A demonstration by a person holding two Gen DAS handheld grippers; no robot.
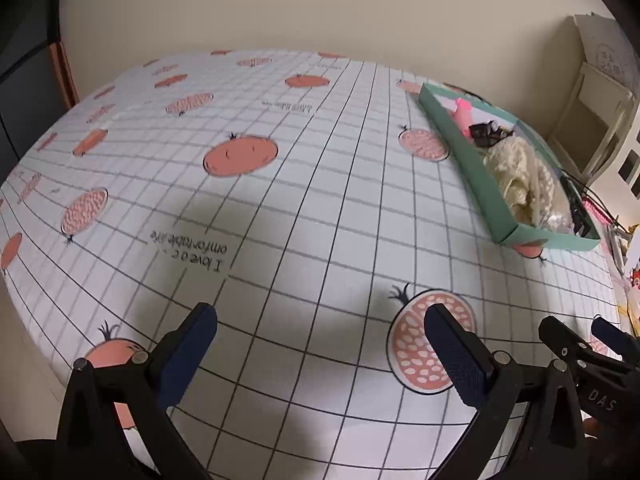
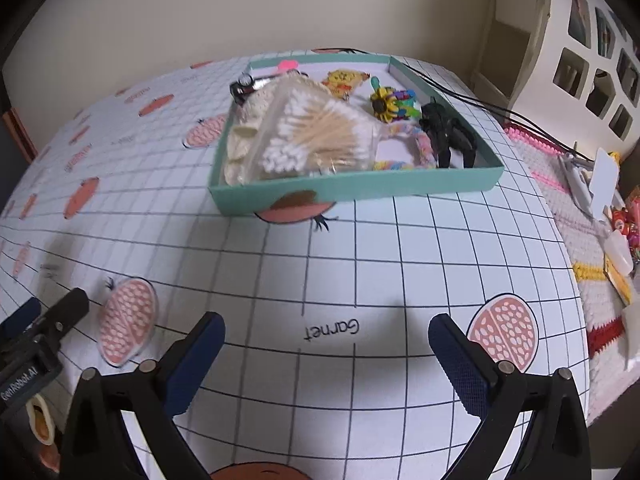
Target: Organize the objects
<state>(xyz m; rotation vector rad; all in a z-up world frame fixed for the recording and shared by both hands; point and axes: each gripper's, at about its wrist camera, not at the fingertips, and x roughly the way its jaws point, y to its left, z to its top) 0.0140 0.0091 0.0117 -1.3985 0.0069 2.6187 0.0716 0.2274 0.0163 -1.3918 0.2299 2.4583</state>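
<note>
Gridded cloth with pomegranate prints covers the bench (image 2: 360, 256). One teal box (image 2: 352, 188) sits in the upper middle of the right view, holding one bag of cotton swabs (image 2: 316, 136), one black clip (image 2: 448, 132), one yellow toy (image 2: 344, 80) and other bits. Sorting looks nearly done; the next move calls for finding a stray item. Left tongs (image 1: 320, 356) and right tongs (image 2: 326, 364) both gape, empty, low in frame.

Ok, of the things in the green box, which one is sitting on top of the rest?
The clear bag of cotton swabs. It lies across the cream knitted piece, above the box rim, while the black clip and sunflower toy sit low inside.
</note>
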